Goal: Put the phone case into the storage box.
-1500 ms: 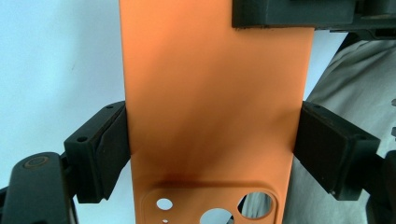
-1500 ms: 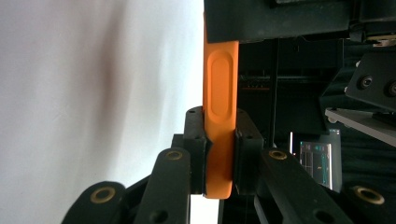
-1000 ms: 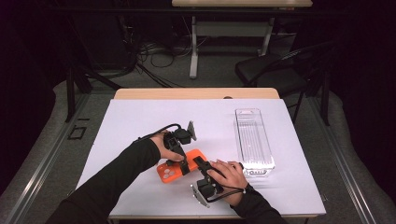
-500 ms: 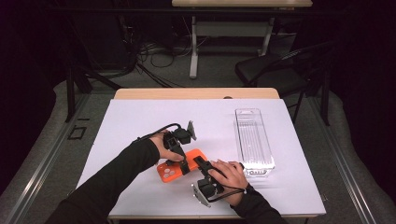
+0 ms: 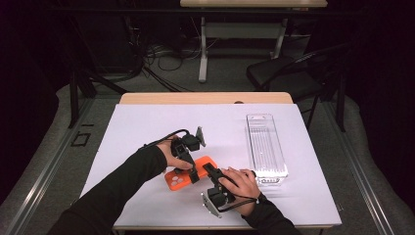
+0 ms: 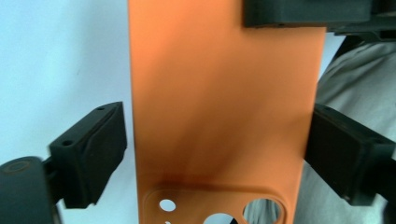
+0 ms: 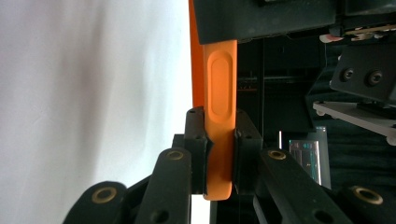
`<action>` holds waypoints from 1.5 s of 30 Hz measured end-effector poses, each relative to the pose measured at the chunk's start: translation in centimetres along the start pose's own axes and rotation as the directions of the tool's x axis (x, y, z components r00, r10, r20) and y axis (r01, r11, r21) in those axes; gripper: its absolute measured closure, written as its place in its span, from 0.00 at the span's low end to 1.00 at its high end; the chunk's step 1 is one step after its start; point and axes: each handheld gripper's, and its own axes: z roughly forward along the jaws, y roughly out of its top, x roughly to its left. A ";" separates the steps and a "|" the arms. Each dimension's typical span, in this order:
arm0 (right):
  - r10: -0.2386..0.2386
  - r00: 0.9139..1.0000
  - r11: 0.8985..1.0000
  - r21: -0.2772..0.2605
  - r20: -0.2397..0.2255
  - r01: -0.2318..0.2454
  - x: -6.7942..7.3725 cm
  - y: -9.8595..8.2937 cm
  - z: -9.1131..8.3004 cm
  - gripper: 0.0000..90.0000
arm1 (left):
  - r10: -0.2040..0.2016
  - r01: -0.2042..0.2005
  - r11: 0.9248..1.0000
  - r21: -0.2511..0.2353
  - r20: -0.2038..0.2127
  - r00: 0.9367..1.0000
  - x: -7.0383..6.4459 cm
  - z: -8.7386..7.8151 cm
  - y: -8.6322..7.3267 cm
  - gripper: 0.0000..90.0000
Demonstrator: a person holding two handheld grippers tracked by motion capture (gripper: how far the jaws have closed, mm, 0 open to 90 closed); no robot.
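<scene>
An orange phone case [image 5: 188, 174] is being handled over the white table [image 5: 147, 127], right at the near middle of it, between the two grippers. The right gripper [image 5: 211, 172] is clamped on the case: in the right gripper view the thin edge of the case [image 7: 218, 140] is squeezed between both pads, with the side button moulding seen just above the jaws. The left gripper [image 5: 188, 166] is placed around the case from the far side, and in the left gripper view the flat back of the case [image 6: 224, 107] is seen between its pads [image 6: 93, 149]. A sliver of table is visible between the left pad and the case edge, while the right pad sits right against the other edge, so the jaws are spread and not pressed home on it. The camera cut-outs of the case are seen at the bottom of that view, nearest the left gripper's body. A clear plastic box [image 5: 265, 149] is standing on the table well beyond the right gripper, off to its right side, apart from both hands.
</scene>
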 end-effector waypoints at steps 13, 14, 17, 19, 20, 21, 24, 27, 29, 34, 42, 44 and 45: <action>0.010 1.000 1.000 0.009 -0.018 -0.010 0.0 -0.1 0.1 0.89 | -0.002 0.002 1.000 -0.015 -0.016 1.000 0.0 -0.3 -0.2 0.08; 0.010 1.000 1.000 0.009 -0.020 -0.009 0.0 -0.1 0.1 0.89 | 0.000 0.000 1.000 -0.013 -0.016 1.000 0.0 -0.4 -0.3 0.08; 0.006 1.000 1.000 0.011 -0.022 -0.006 0.0 -0.1 0.1 0.89 | 0.003 -0.004 1.000 -0.022 -0.017 1.000 -0.1 -0.6 -0.4 0.08; 0.004 1.000 1.000 0.012 -0.023 -0.004 0.0 -0.1 0.2 0.89 | 0.003 -0.003 1.000 -0.026 -0.016 1.000 -0.2 -0.8 -0.5 0.08; 0.014 0.999 1.000 0.018 -0.030 -0.013 0.1 -0.2 0.1 0.89 | 0.002 -0.003 1.000 -0.031 -0.018 1.000 -0.2 -0.9 -0.6 0.08; 0.013 0.999 1.000 0.020 -0.034 -0.012 0.1 -0.2 0.1 0.89 | 0.004 -0.005 0.999 -0.034 -0.019 1.000 -0.2 -1.0 -0.7 0.08; 0.010 1.000 1.000 0.014 -0.028 -0.009 0.1 -0.3 0.2 0.89 | 0.003 -0.004 0.999 -0.051 -0.022 1.000 -0.1 -1.4 -1.1 0.08; 0.014 0.999 1.000 0.024 -0.038 -0.013 0.0 -0.4 0.1 0.89 | -0.005 0.004 0.998 -0.062 -0.022 1.000 0.0 -1.9 -1.6 0.08; 0.015 0.999 0.999 0.031 -0.037 -0.014 0.0 -0.5 0.1 0.89 | -0.011 0.010 0.997 -0.071 -0.023 1.000 0.1 -2.2 -1.9 0.08; 0.014 0.999 0.999 0.032 -0.038 -0.013 0.0 -0.7 0.1 0.89 | -0.027 0.024 0.994 -0.102 -0.028 0.999 0.5 -3.0 -3.0 0.09; 0.019 0.999 0.999 0.033 -0.031 -0.018 0.0 -0.8 0.0 0.89 | -0.053 0.048 0.992 -0.117 -0.040 0.998 1.3 -3.8 -4.8 0.10; 0.019 0.999 0.999 0.035 -0.031 -0.018 0.0 -0.8 0.0 0.89 | -0.066 0.060 0.990 -0.130 -0.040 0.997 1.6 -4.0 -5.3 0.11; 0.023 0.999 0.999 0.032 -0.032 -0.022 0.0 -0.8 0.0 0.89 | -0.070 0.065 0.989 -0.134 -0.037 0.997 1.7 -4.1 -5.5 0.11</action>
